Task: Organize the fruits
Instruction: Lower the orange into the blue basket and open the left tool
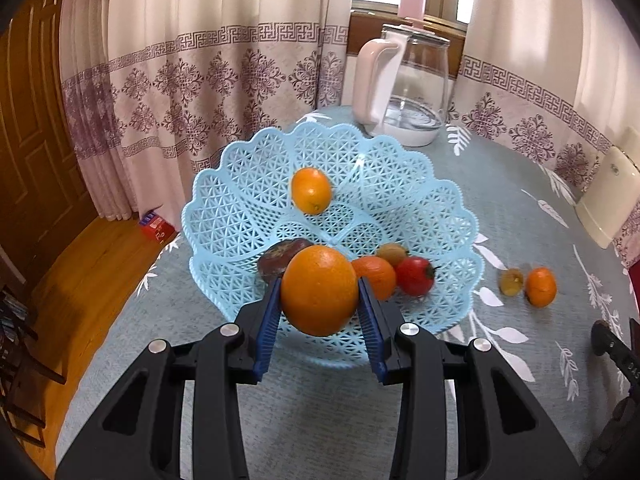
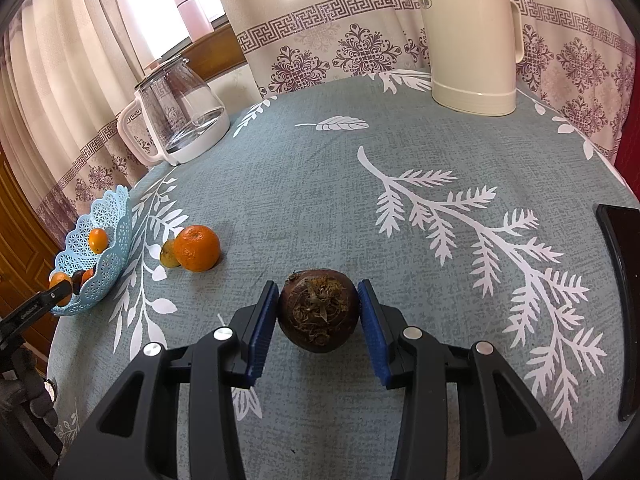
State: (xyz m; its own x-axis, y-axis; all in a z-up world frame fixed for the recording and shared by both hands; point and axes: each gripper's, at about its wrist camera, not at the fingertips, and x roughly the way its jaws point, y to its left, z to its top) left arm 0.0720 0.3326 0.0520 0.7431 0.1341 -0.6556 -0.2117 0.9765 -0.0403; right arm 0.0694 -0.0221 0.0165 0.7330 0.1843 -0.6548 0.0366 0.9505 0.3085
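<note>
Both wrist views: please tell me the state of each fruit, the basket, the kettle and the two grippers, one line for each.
Left gripper: shut on large orange, above the basket.
Right gripper: shut on dark brown fruit.
Blue basket: upright, holding several fruits.
Small orange: in the basket.
Red fruit: in the basket.
Mandarin: on the tablecloth, outside the basket.
Glass kettle: upright, lid on.

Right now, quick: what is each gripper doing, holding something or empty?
Left gripper: closed on a large orange, over the blue basket.
Right gripper: closed on a dark brown fruit, just above the tablecloth.
</note>
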